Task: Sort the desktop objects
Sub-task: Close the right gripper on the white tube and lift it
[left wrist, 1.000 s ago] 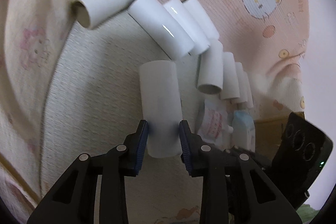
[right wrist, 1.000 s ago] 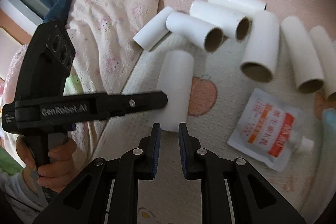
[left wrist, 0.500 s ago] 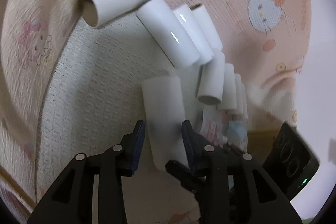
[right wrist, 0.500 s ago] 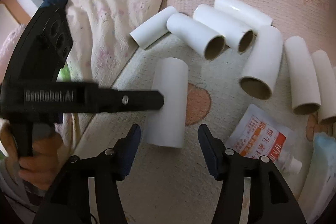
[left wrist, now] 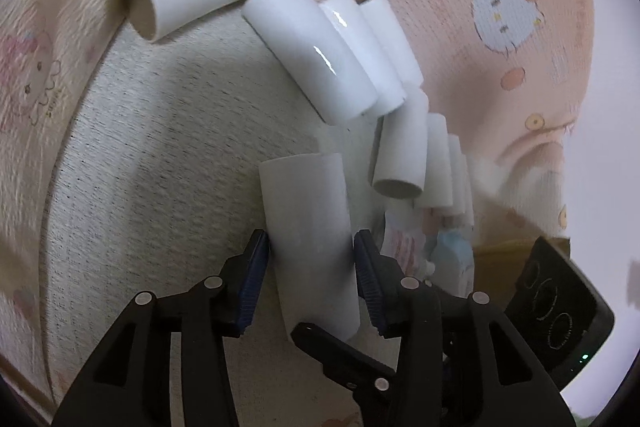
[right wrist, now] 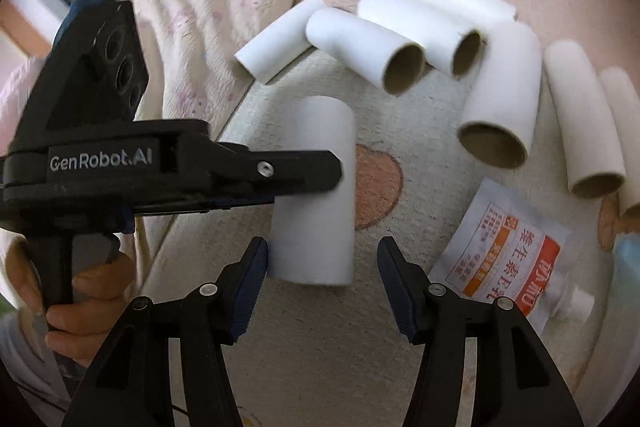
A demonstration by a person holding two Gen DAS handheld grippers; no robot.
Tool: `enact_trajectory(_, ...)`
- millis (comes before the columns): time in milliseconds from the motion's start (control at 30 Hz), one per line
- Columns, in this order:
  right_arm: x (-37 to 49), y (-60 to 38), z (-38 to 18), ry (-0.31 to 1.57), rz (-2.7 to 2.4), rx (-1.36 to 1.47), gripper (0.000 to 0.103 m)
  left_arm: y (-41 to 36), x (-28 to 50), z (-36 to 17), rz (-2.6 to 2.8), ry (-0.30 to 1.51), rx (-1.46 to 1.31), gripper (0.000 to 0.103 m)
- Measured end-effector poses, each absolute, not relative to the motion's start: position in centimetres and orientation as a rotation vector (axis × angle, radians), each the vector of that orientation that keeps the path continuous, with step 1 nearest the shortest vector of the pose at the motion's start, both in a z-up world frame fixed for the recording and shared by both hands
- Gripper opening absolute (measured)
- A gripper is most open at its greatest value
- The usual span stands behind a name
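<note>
A: We have the white cardboard tube [left wrist: 308, 235] lying on the cream mat [left wrist: 160, 167], nearer to us than the fan of other tubes [right wrist: 424, 31] spread along the mat's far edge. The left gripper [left wrist: 311, 281] straddles it from the left, and its jaws have just been opening; we see a sliver of gap at each pad, so the tube is between them but no longer pinched.

B: And the right gripper [right wrist: 322, 285] is spread wide, hanging over the tube's near end, its left pad just beside the tube wall and its right pad well clear.

A: So we judge this a handover. To do it well, we centre the right gripper on the tube first, then close gently; thin cardboard crushes easily.

B: Agreed, and we keep the left fingers out of the right's way until the grip is sure. The orange-and-white sachet [right wrist: 508, 247] lies just right of the tube, so we avoid snagging it.

A: Both grippers point steeply down at the mat. The person's hand [right wrist: 76, 291] wraps the left gripper's handle at the near left.
</note>
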State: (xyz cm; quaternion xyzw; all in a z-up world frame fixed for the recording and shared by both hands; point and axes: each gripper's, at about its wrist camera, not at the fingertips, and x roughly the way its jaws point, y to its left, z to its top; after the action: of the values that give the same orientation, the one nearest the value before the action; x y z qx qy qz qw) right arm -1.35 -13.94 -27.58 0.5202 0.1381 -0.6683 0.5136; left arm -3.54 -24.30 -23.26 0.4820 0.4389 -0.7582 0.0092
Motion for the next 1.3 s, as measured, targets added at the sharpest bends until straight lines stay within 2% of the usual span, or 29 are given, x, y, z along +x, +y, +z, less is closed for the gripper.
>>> enact_trajectory(67, -0.9, -13.7, -27.8, 0.34, -1.609, 1.229, 0.053, -23.8, -3.4, -23.1, -2.39, 1.345, 1.51, 0.048)
enact_trajectory(167, -0.5, -13.4, -27.7, 0.345, -1.605, 1.207, 0.044, -23.0, -3.3, -22.5, -2.443, 1.287, 1.51, 0.048)
enact_trajectory(500, 0.1, -10.9, -25.1, 0.309, -1.698, 1.123, 0.043, -19.9, -3.6, -17.5, -2.656, 1.082, 1.45, 0.048)
enact_trajectory(767, 0.1, -7.6, -21.3, 0.284, -1.813, 1.081, 0.043, -15.2, -4.0, -12.4, -2.885, 0.83, 1.366, 0.048)
enact_trajectory(1033, 0.5, -3.5, -17.5, 0.295, -1.938, 1.005, 0.043, -11.7, -4.7, -8.9, -3.028, 0.848, 1.349, 0.048)
enact_trajectory(1300, 0.6, 1.7, -14.4, 0.272, -2.076, 0.944, 0.043, -6.0, -5.5, -5.1, -3.168, 0.787, 1.333, 0.048)
